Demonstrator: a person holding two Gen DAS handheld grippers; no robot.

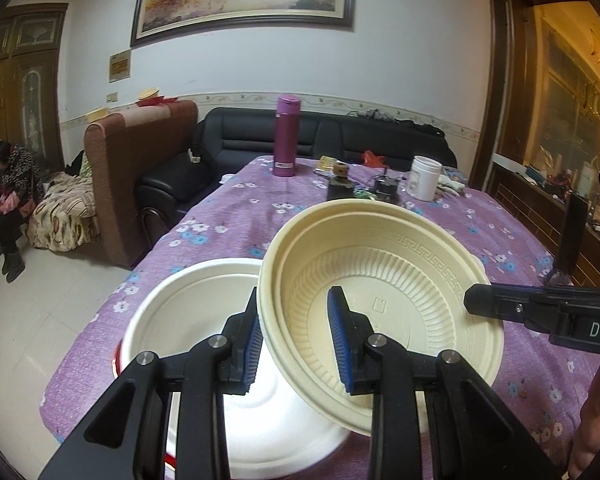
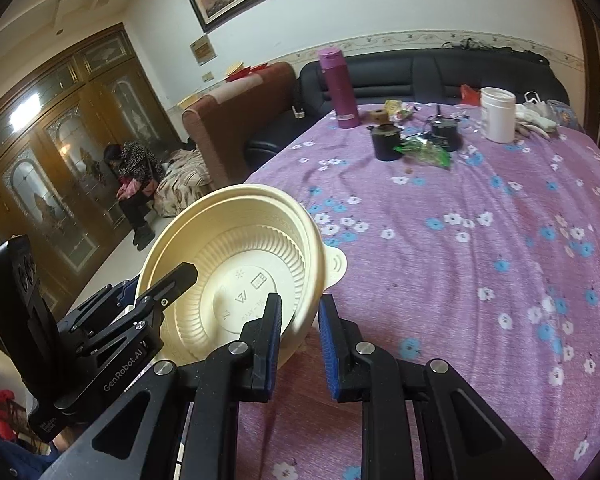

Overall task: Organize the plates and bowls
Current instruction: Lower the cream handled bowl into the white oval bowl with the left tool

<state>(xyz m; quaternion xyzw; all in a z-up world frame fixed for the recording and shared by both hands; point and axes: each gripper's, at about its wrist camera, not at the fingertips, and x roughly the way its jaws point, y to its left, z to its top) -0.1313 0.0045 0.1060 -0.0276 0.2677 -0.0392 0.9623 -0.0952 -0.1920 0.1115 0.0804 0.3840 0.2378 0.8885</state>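
Observation:
A cream plastic bowl (image 1: pixel 380 280) with a ribbed wall hangs tilted above the table, held from two sides. My left gripper (image 1: pixel 296 308) is shut on its left rim, one blue pad outside the wall and one inside. My right gripper (image 1: pixel 476 300) reaches in from the right and grips the opposite rim. In the right wrist view the same bowl (image 2: pixel 236 248) has its near rim between my right gripper (image 2: pixel 300 308) pads, and the left gripper (image 2: pixel 156 284) clamps its far-left rim. Under the bowl, a white bowl (image 1: pixel 196 304) rests on a red-rimmed dish (image 1: pixel 117 360).
The table wears a purple flowered cloth (image 2: pixel 460 280). At its far end stand a magenta flask (image 2: pixel 340 88), a white jar (image 2: pixel 498 114), two black cups (image 2: pixel 386 142) and a green wrapper (image 2: pixel 428 154). Beyond are a black sofa (image 1: pixel 320 136) and a seated person (image 1: pixel 12 192).

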